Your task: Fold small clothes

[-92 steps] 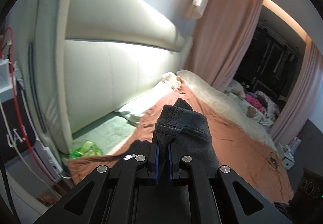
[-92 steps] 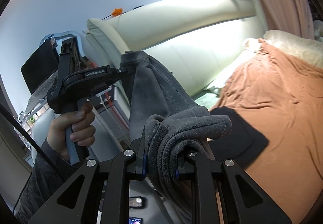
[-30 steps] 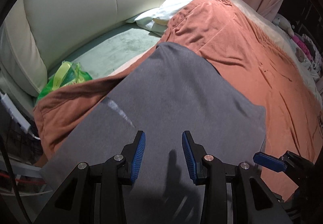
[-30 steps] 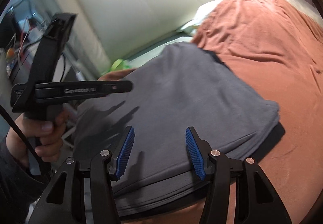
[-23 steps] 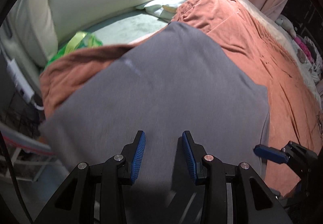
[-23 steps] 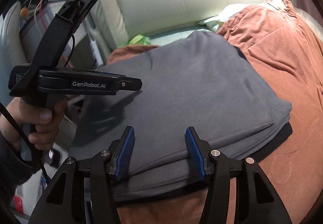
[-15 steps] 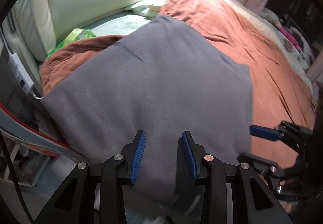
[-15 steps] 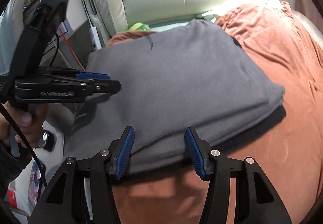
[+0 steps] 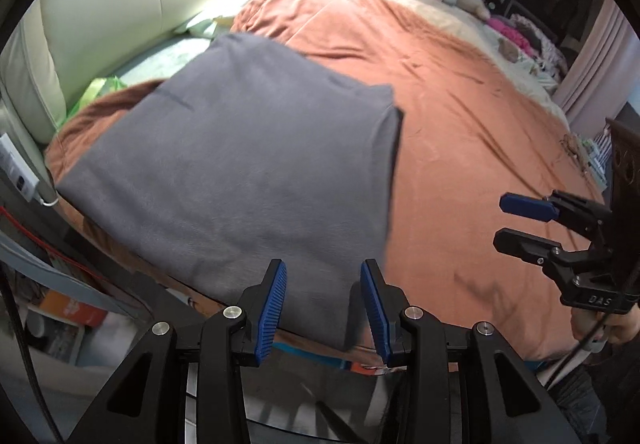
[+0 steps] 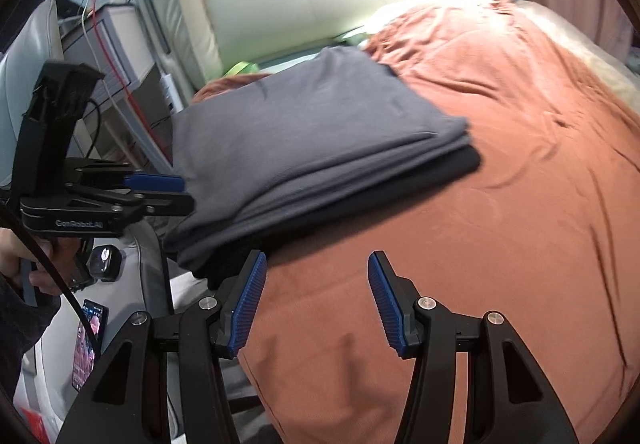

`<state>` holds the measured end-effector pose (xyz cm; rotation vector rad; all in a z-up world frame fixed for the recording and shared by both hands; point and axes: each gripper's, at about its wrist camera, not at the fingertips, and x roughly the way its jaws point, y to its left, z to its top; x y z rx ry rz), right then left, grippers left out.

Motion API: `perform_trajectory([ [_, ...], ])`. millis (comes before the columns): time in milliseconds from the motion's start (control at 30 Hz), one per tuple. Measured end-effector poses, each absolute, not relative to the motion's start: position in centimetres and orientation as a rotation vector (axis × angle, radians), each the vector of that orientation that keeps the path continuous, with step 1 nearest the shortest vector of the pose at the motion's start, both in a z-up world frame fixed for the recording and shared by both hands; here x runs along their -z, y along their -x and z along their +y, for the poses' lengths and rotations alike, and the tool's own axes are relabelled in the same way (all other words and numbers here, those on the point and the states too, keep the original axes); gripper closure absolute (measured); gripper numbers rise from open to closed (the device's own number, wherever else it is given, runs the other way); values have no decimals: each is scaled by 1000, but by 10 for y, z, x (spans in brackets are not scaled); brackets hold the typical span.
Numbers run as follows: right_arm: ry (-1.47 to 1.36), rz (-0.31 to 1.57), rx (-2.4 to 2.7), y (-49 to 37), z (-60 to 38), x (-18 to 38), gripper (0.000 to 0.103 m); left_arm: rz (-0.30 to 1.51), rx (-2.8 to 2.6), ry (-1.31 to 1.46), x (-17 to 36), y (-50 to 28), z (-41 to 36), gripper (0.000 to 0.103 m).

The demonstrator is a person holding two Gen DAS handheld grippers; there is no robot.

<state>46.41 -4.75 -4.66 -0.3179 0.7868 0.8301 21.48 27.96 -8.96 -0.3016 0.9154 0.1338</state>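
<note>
Both grippers released, backed off grey garment [image 9: 240, 172] | left gripper [image 9: 322, 308], right gripper [image 10: 316, 300] fingers spread, empty, level

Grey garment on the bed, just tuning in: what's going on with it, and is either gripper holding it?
Neither is. The grey garment lies folded flat in layers on the rust-orange bedspread, near the bed's edge, on top of a darker folded piece. The left gripper hangs open over the garment's near edge, gripping nothing. The right gripper is open too, off to the side over bare bedspread. The fold looks done and the piece released.
</note>
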Motion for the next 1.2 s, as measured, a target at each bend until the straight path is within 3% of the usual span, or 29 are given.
perform_trajectory([
  [200,268,725,-729,-434,-93,20,52,826,-94,298,57,-198,251,63],
  [333,215,682,-661,-404,-128,8,39,790,-85,278,42,-191,226,63],
  [500,162,640,-580,-367,-166,-6,36,738,-67,249,28,-181,193,61],
  [567,145,620,-551,-350,-181,-12,27,718,-60,245,23,-177,179,61],
  [733,105,577,-502,-310,-210,-21,23,672,-55,234,10,-162,142,58],
  [867,85,545,-447,-277,-234,-23,21,613,-50,198,-2,-147,110,39],
  [933,81,523,-426,-259,-244,-23,20,585,-38,183,-7,-140,94,35],
  [1200,41,476,-358,-203,-276,-20,2,475,-49,121,-18,-106,38,12],
])
